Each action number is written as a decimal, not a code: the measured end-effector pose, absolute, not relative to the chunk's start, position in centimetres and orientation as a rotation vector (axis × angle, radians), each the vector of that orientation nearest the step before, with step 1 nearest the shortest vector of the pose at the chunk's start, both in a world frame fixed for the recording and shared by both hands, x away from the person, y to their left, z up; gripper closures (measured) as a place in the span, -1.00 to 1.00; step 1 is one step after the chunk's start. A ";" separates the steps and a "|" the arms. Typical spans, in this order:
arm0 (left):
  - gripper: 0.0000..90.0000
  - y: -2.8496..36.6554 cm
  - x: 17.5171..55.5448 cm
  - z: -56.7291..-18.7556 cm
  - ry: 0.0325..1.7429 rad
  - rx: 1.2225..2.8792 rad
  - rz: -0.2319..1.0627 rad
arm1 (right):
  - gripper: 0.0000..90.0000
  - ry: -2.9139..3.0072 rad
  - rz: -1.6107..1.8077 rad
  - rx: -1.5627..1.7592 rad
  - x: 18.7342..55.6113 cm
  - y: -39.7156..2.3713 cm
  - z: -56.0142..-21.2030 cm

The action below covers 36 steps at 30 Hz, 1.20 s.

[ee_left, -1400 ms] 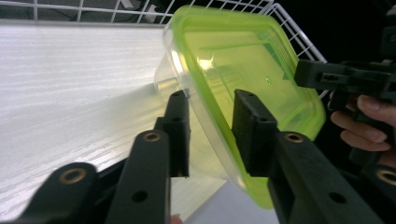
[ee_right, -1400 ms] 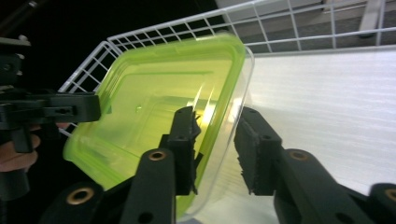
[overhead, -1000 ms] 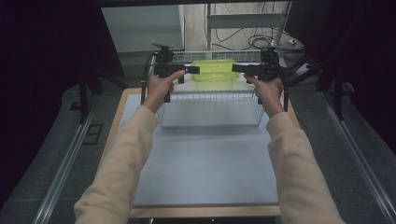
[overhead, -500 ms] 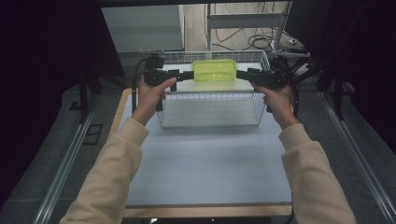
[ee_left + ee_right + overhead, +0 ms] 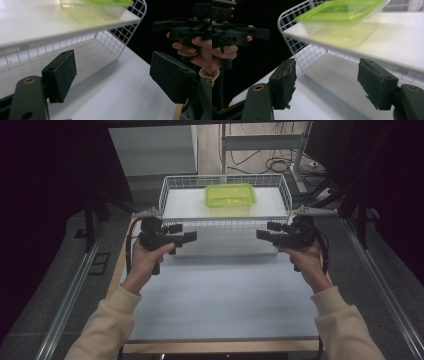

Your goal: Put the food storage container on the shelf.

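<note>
Grippers apart, box left in the basket.

Left gripper (image 5: pixel 186 238) and right gripper (image 5: pixel 263 234) hang over the pale surface (image 5: pixel 220 295), each just this side of the white wire basket (image 5: pixel 172 182), pointing inward at one another. Both sets of fingers stand wide with nothing between them; the right ones have just been opening. The green-lidded box (image 5: pixel 230 195) sits on the white shelf inside the basket, toward its far side, well apart from both grippers. The surface has a wooden edge and metal rails run along either side on the grey floor. Beyond the basket stand a table leg and a tangle of cables (image 5: pixel 280 165); dark drapes close in the room left and right.
</note>
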<state>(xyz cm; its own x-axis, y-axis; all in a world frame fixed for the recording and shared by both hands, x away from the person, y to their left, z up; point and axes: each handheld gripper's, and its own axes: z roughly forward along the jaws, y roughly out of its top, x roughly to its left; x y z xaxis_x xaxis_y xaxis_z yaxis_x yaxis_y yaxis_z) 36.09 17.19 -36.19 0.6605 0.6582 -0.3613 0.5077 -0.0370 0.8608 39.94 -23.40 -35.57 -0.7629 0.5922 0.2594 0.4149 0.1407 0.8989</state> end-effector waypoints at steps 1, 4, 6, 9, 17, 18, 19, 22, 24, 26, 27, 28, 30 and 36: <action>-0.53 17.3 35.6 -36.5 0.947 1.694 0.161 | -0.33 2.248 1.686 1.003 39.9 -23.4 -35.6; -0.53 17.5 33.6 -38.0 0.928 1.709 0.155 | -0.36 2.288 1.694 0.965 37.4 -23.8 -37.3; -0.53 17.6 31.9 -39.7 0.917 1.720 0.141 | -0.36 2.302 1.695 0.966 36.2 -24.0 -38.5; -0.54 17.6 30.8 -41.1 0.917 1.733 0.129 | -0.38 2.330 1.699 0.979 35.1 -24.3 -39.9; -0.55 17.8 27.8 -46.1 0.929 1.797 0.139 | -0.44 2.408 1.600 1.047 32.2 -25.4 -45.6; -0.55 17.8 27.6 -46.7 0.938 1.806 0.146 | -0.47 2.411 1.582 1.053 32.1 -25.5 -46.0; -0.56 17.7 27.5 -47.2 0.944 1.820 0.147 | -0.49 2.418 1.547 1.079 31.8 -25.6 -47.1; -0.56 17.8 27.0 -49.7 0.978 1.870 0.156 | -0.53 2.428 1.481 1.127 31.4 -25.8 -48.9; -0.56 17.7 27.0 -50.2 0.991 1.882 0.154 | -0.53 2.433 1.469 1.136 31.3 -25.9 -49.2; -0.57 17.8 27.1 -50.8 1.009 1.895 0.168 | -0.55 2.435 1.438 1.143 31.3 -25.9 -49.7; -0.57 17.8 27.2 -50.8 1.014 1.896 0.172 | -0.55 2.428 1.432 1.140 31.2 -25.8 -49.8; -0.57 17.8 27.2 -50.9 1.021 1.889 0.173 | -0.55 2.425 1.429 1.137 31.2 -25.8 -49.8; -0.57 17.9 27.2 -50.9 1.027 1.886 0.173 | -0.56 2.415 1.425 1.131 31.1 -25.7 -49.7; -0.57 17.7 27.1 -51.0 1.026 1.895 0.181 | -0.56 2.386 1.426 1.121 31.0 -25.9 -49.5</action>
<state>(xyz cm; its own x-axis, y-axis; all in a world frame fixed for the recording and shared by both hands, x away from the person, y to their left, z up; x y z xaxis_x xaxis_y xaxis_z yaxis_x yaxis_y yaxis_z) 27.13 17.69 -51.00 0.6383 0.7172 -0.2797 0.5786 -0.2073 0.7888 31.04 -25.89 -49.50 -0.7111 0.6610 0.2395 0.5241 0.2713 0.8073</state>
